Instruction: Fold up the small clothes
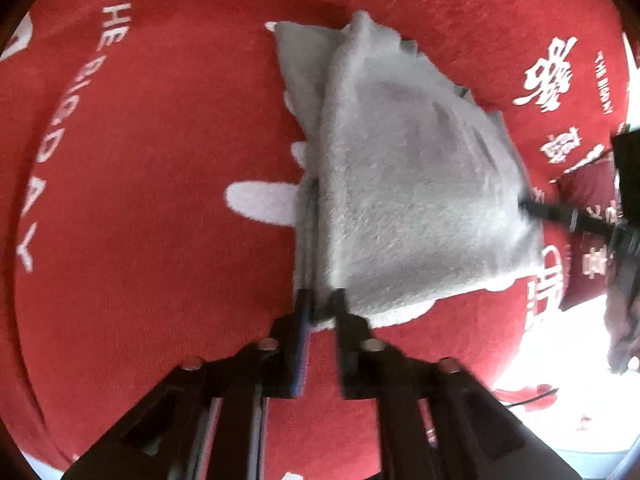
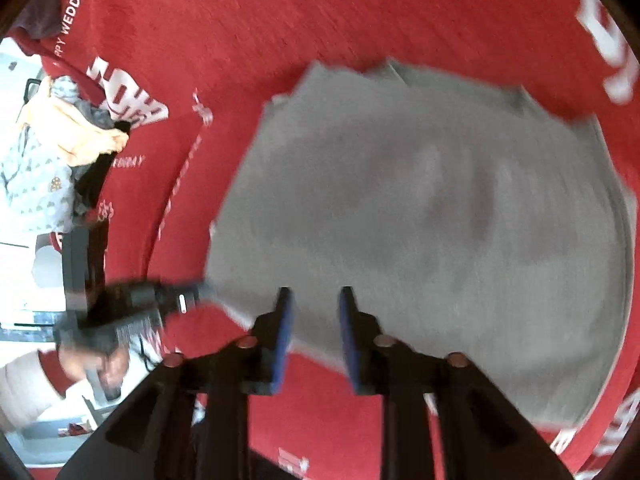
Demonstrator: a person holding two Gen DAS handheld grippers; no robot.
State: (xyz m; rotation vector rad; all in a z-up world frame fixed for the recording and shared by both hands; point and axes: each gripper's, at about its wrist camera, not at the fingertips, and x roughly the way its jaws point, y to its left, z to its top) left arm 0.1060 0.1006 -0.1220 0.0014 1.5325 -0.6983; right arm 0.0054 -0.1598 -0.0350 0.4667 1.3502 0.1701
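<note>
Broadly, a red cloth (image 1: 160, 200) with white lettering covers the tabletop, and a folded grey fleece garment (image 1: 400, 184) lies near its middle. Beyond one edge sits a heap of other clothes (image 2: 52, 152). At the garment's near corner the left gripper (image 1: 320, 300) is narrow, fabric between its jaws, grip uncertain. Over the fleece's near edge, the right gripper (image 2: 314, 300) hangs empty, part-open

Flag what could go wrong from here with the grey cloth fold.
1. The left gripper sits at the corner of the folded grey cloth, jaws slightly apart; the layers may spring open.
2. The right gripper hovers open over the cloth; closing could drag the top layer askew on the red cover.
</note>
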